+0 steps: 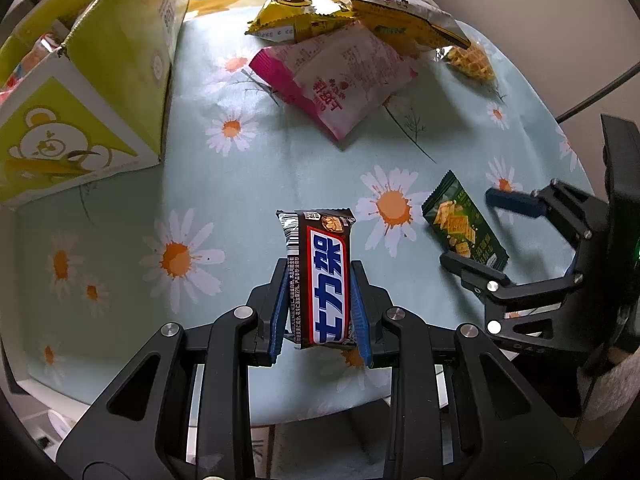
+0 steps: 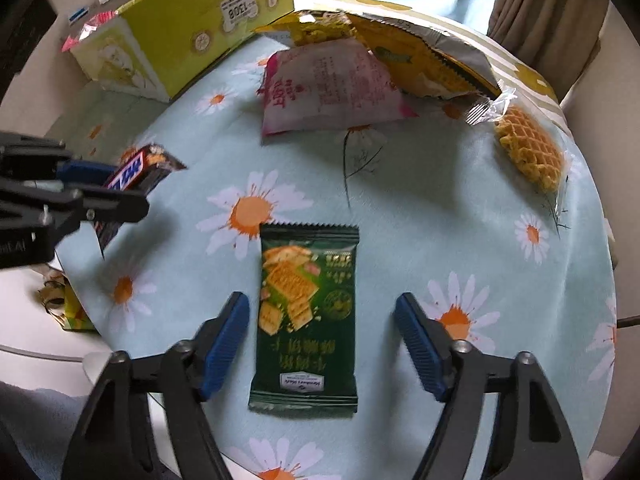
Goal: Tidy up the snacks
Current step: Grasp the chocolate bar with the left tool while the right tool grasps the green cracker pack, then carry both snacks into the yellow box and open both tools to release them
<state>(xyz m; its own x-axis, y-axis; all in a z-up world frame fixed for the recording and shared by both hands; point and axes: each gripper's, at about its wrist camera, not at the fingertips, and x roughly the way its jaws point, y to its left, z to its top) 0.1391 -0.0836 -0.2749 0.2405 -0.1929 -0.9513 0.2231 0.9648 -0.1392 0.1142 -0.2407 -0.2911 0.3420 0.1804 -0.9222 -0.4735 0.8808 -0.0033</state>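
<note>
Above the daisy-print tabletop (image 1: 280, 152), the left gripper (image 1: 320, 308) clamps a chocolate bar (image 1: 320, 276); the right gripper (image 2: 324, 344) is wide open, holding nothing, around a green cracker packet (image 2: 306, 316).

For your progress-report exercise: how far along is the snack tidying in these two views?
Done: some wrappers already show inside the green box. In hand: the left gripper clamps the chocolate bar; the right gripper is open around the green cracker packet. Left: pink bag, yellow bags, waffle.
</note>
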